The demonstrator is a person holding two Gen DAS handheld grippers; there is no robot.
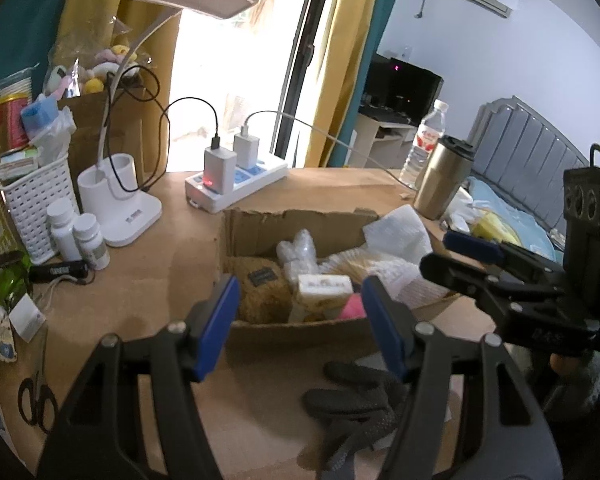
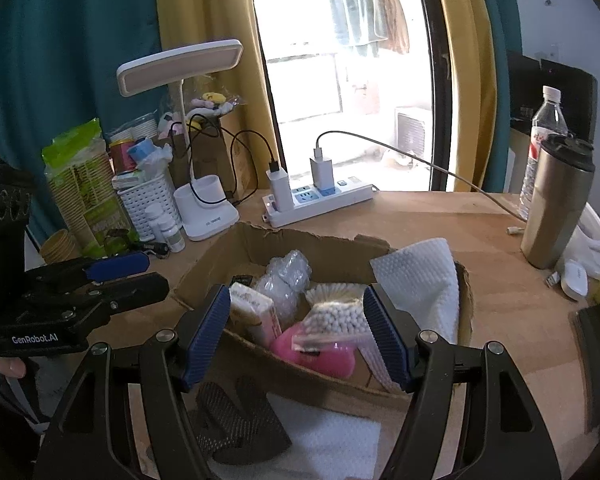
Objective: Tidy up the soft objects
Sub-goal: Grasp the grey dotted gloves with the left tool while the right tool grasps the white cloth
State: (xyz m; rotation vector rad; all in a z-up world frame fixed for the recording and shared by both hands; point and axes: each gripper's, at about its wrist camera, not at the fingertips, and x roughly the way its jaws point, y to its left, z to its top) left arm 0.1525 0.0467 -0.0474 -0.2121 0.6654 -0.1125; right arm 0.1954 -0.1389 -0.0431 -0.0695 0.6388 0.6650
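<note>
Both grippers, left gripper (image 1: 296,324) and right gripper (image 2: 296,334), spread wide, holding nothing. Dark knitted gloves (image 1: 356,404) lie on wooden surface (image 1: 180,240), near side of torn cardboard box (image 2: 260,236). Risk: limp glove snagging box rim, slipping out.

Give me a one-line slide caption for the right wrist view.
Open right gripper hovers above a cardboard box holding cotton swabs, tissues, bubble wrap; dark gloves lie in front.
</note>
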